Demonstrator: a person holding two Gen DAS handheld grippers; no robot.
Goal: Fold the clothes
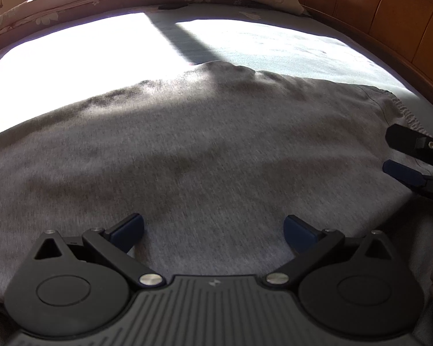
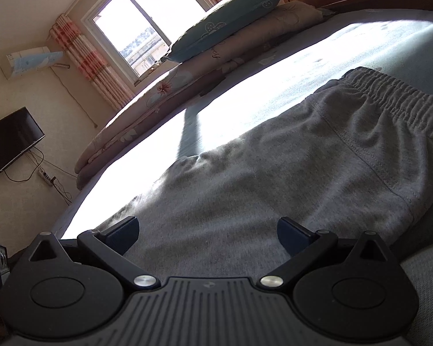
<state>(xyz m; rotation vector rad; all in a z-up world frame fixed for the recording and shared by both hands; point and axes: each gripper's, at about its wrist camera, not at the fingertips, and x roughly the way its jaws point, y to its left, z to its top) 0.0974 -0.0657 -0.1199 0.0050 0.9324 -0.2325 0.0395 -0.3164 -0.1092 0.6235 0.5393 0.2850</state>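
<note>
**Both grippers hovering wide over grey trousers on the bed**

A pair of grey trousers (image 1: 205, 155) is lying flat across the pale blue bed sheet (image 1: 288, 46), with the gathered elastic waistband (image 2: 389, 92) pointing toward the wooden headboard (image 1: 389, 14) side. The cloth is lying smooth and spread out, which is probably so that its edges can be found and lifted cleanly for a fold.

The left gripper (image 1: 213, 230) is sitting low over the middle of the trousers with its fingers spread wide and nothing between them. It is looking across the fabric rather than down at an edge, so it seems to be lining up a place to take hold, not yet gripping.

The right gripper (image 2: 206, 232) is also standing with its fingers far apart and empty, just over the near part of the cloth, close to the waistband end. In the left wrist view its fingers are showing at the right border, still parted, near the waistband seam. Placing one tool at each end of the garment would let both lift together, so the fabric folds over without bunching.

A stack of a floral quilt (image 2: 158, 101) and a teal pillow (image 2: 225, 20) is lying along the far side of the bed by the window (image 2: 141, 20), well apart from the trousers. Strong sunlight is washing out part of the sheet, so detail there cannot be told.
</note>
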